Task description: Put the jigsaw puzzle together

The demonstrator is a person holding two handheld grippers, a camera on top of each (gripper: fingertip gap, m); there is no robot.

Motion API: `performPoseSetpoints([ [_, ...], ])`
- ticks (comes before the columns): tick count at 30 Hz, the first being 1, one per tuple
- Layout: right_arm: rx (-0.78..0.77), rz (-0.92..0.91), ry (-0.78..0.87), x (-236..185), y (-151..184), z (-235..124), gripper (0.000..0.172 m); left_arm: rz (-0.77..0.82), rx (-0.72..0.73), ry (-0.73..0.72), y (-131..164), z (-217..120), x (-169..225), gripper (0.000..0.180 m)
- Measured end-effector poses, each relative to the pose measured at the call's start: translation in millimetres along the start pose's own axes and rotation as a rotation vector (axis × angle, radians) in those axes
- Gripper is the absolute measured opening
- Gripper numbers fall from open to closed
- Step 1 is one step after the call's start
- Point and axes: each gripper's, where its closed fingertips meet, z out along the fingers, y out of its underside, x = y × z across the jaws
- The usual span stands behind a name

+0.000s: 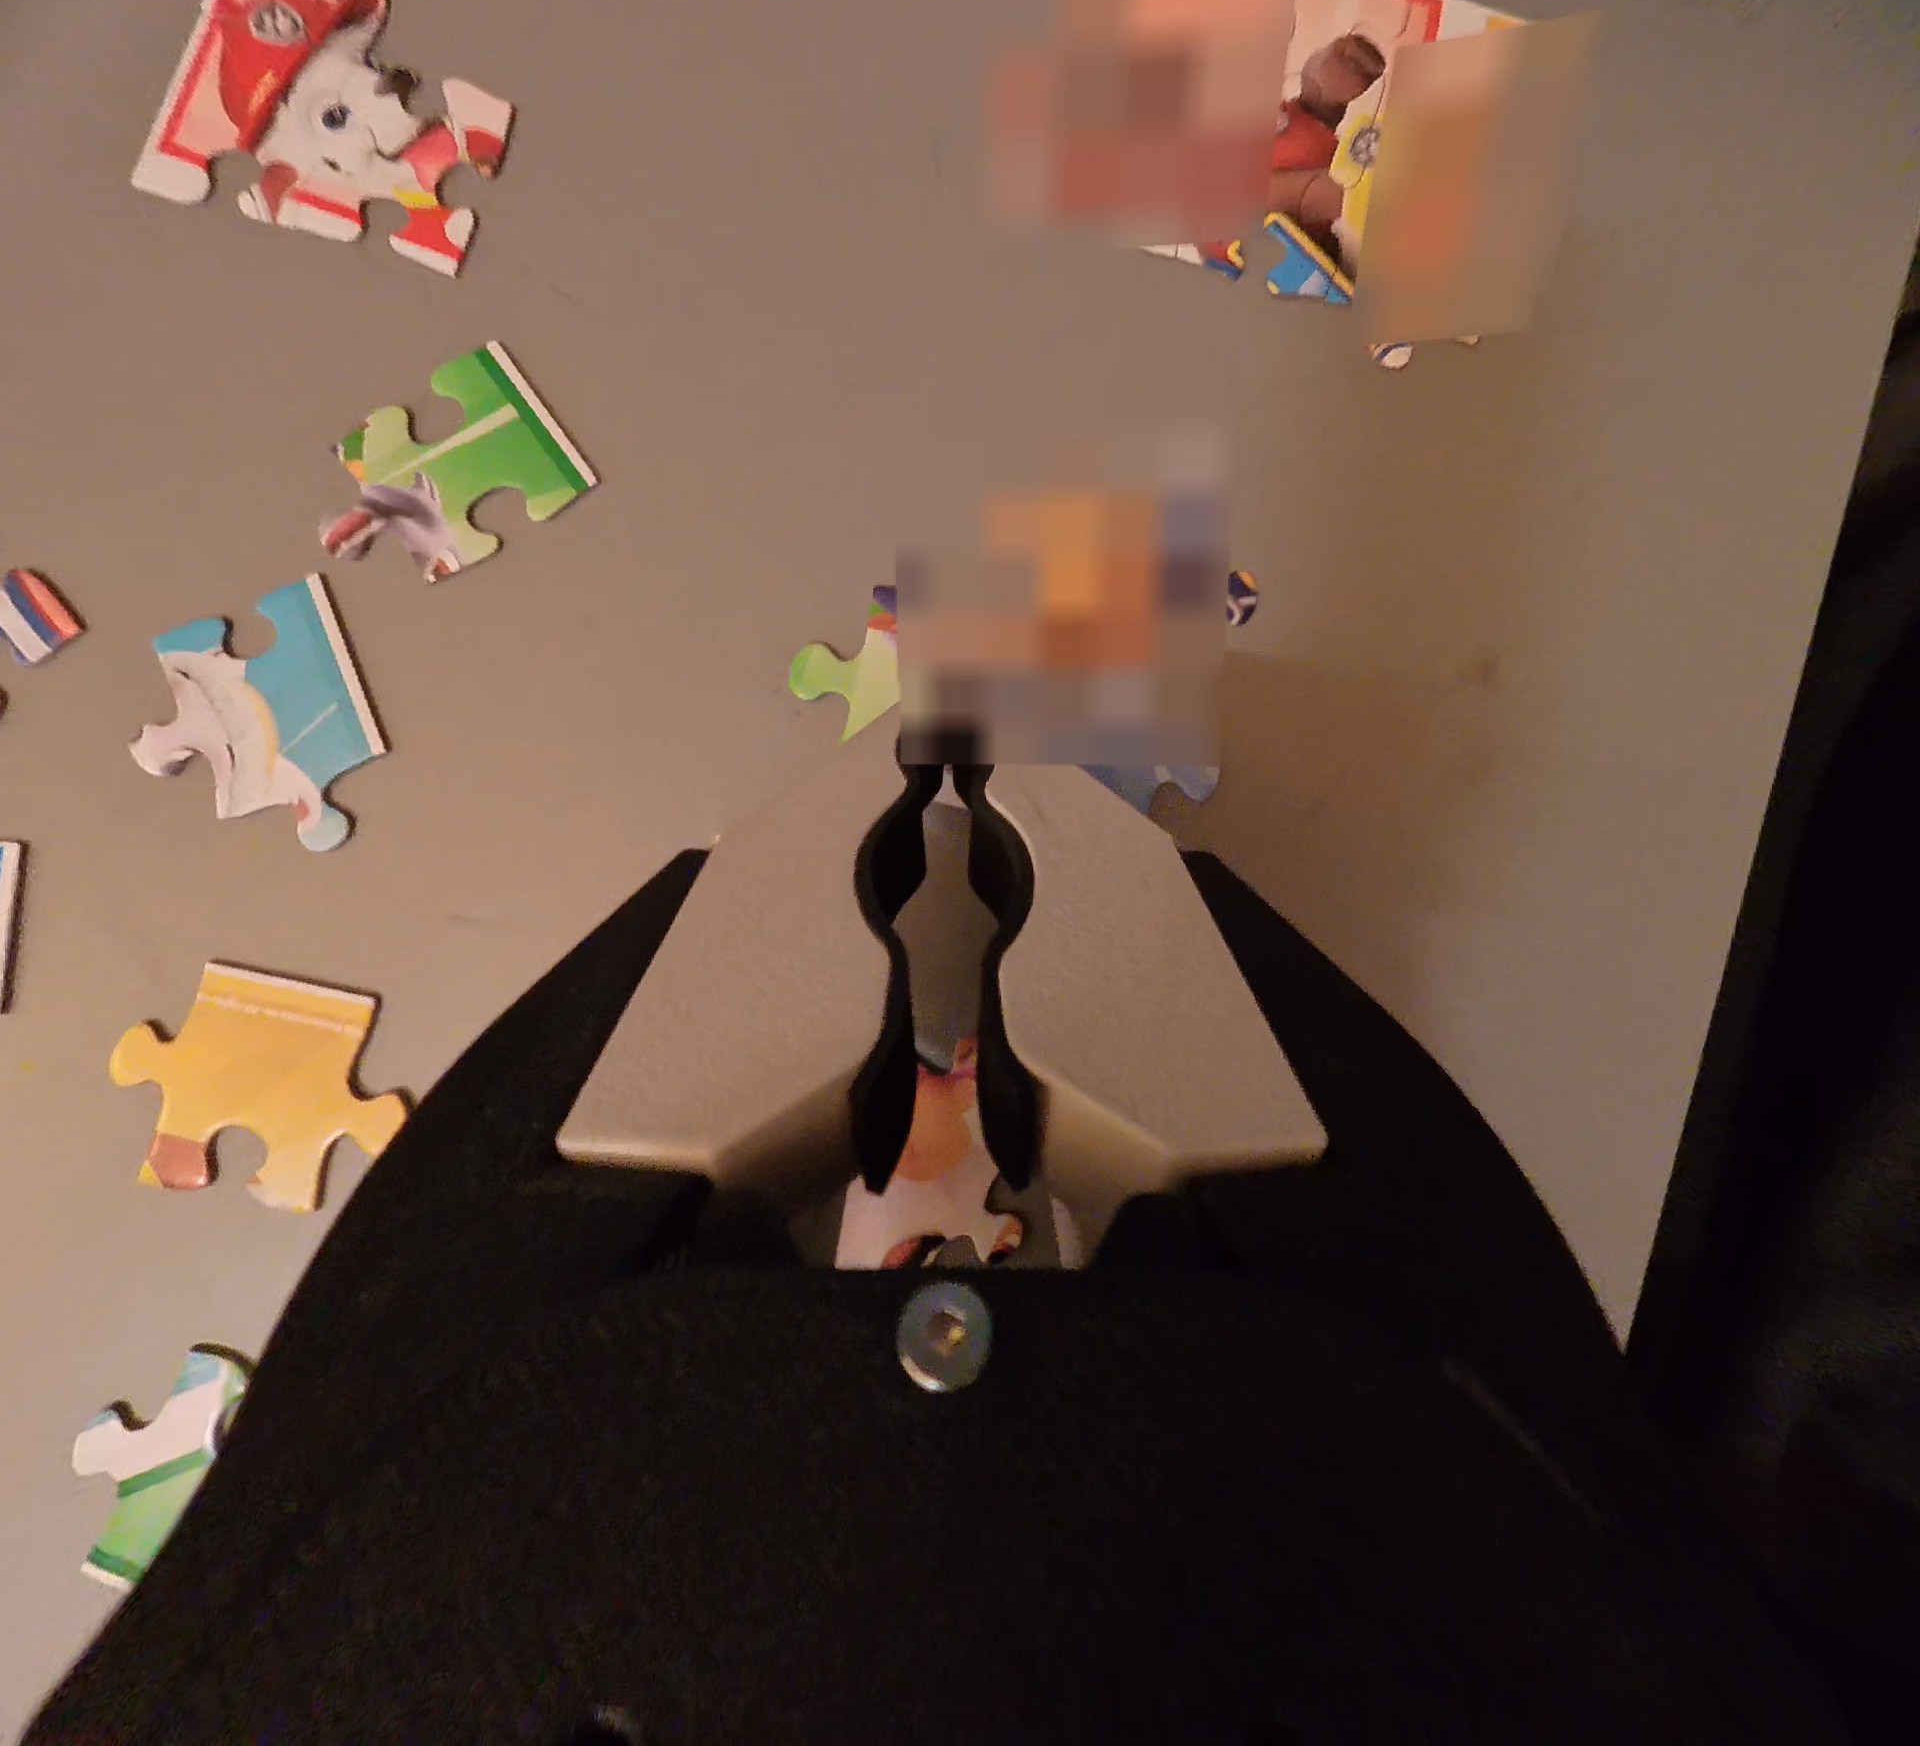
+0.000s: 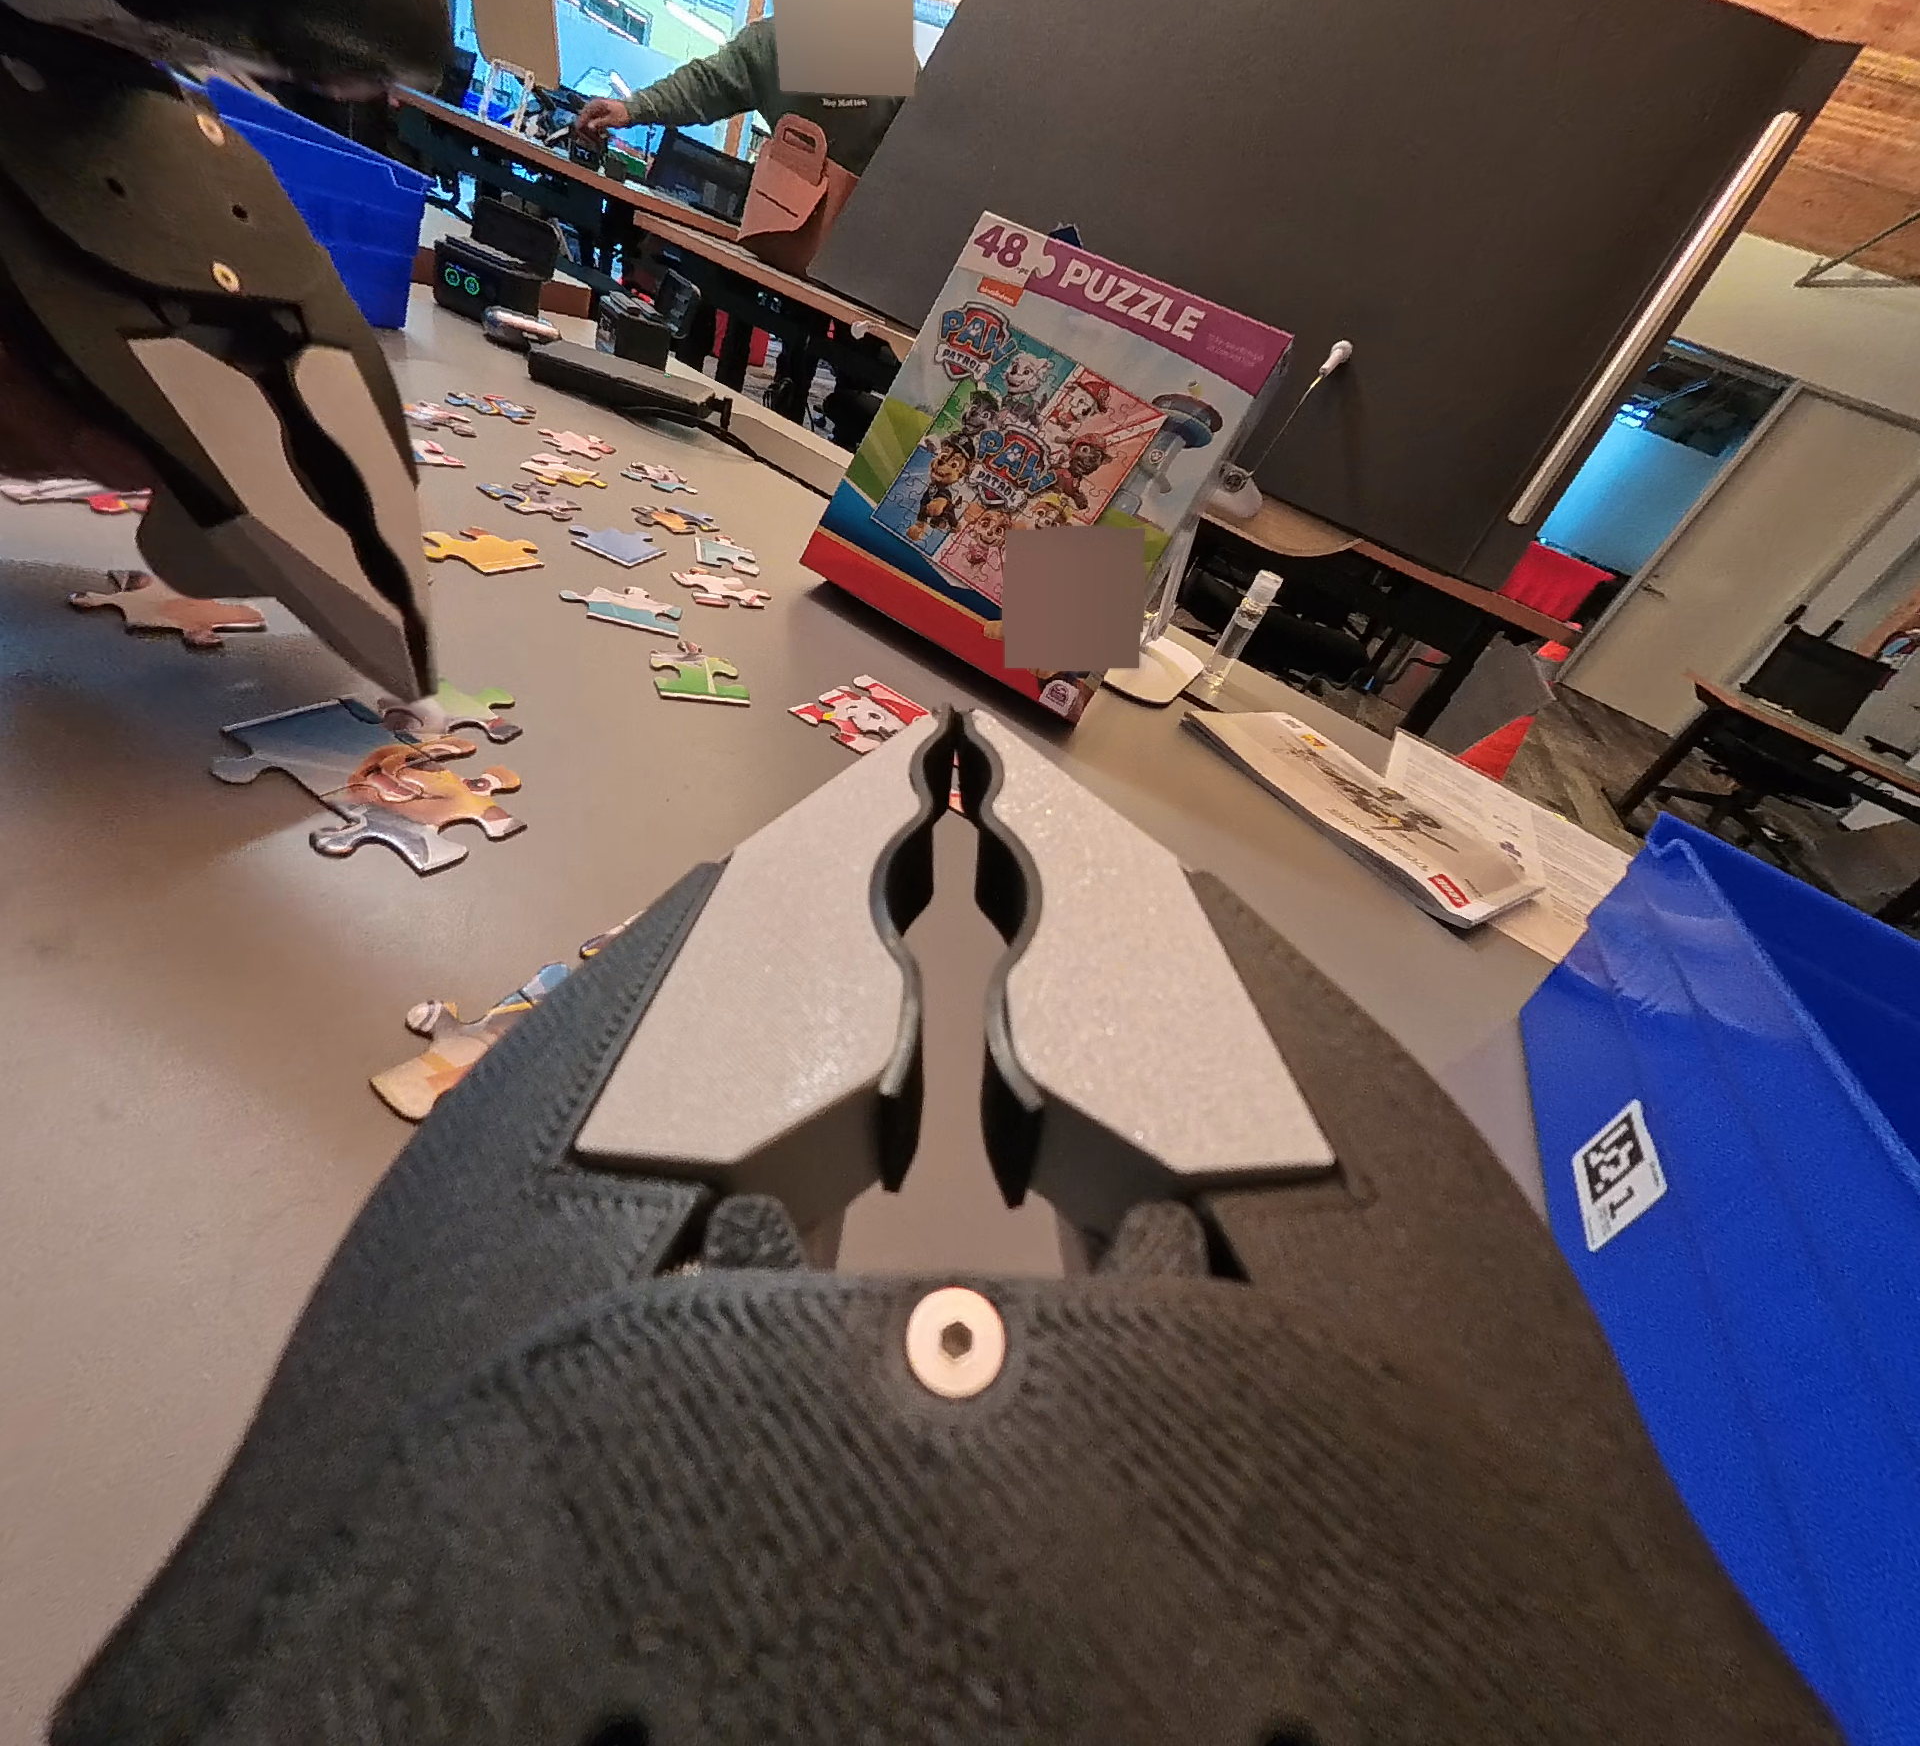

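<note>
In the left wrist view, a mosaic patch covers the left gripper's fingertips and most of the joined puzzle pieces at frame centre, so we cannot tell what the tips touch. Two more patches in the upper right hide much of another joined group. Pieces at the left edge are cut off. In the right wrist view, a patch masks the puzzle box's lower corner.
</note>
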Motion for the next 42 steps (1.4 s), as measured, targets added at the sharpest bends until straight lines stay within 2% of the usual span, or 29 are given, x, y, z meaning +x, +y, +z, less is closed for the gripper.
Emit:
performPoseSetpoints([
  [6,0.0,0.001,0.001,0,0,0,0.0,-0.016,0.031,-0.011,-2,-6,-1,0.0],
  [10,-0.001,-0.001,0.0,0,0,0,0.0,-0.025,-0.035,-0.007,11,-3,2,0.0],
  [13,0.001,0.002,0.001,0,0,0,0.0,-0.011,0.003,-0.009,3,-10,9,0.0],
  [17,-0.001,-0.002,0.0,-1,0,0,0.0,-0.005,-0.045,-0.054,14,-9,4,0.0],
  [22,0.003,0.004,0.002,0,0,0,0.0,-0.048,0.112,-0.115,-3,-32,-2,0.0],
  [24,0.003,0.002,0.002,0,0,0,0.0,-0.094,0.216,-0.254,-12,-55,-21,0.0],
  [27,0.0,0.003,0.001,-1,0,0,0.0,-0.217,0.447,-0.423,-22,-105,-46,0.003],
  [29,-0.001,0.001,0.0,-1,0,0,0.0,-0.308,0.513,-0.521,-11,-132,-62,0.004],
  [33,0.006,-0.005,0.008,-1,-1,0,0.0,-0.406,0.433,-0.694,31,-155,-85,0.004],
  [37,0.003,-0.009,0.011,-1,-1,0,0.0,-0.492,0.41,-0.723,58,-157,-87,0.005],
  [42,-0.01,-0.042,0.016,-4,0,2,0.0,-0.588,0.454,-0.74,88,-159,-83,0.004],
])
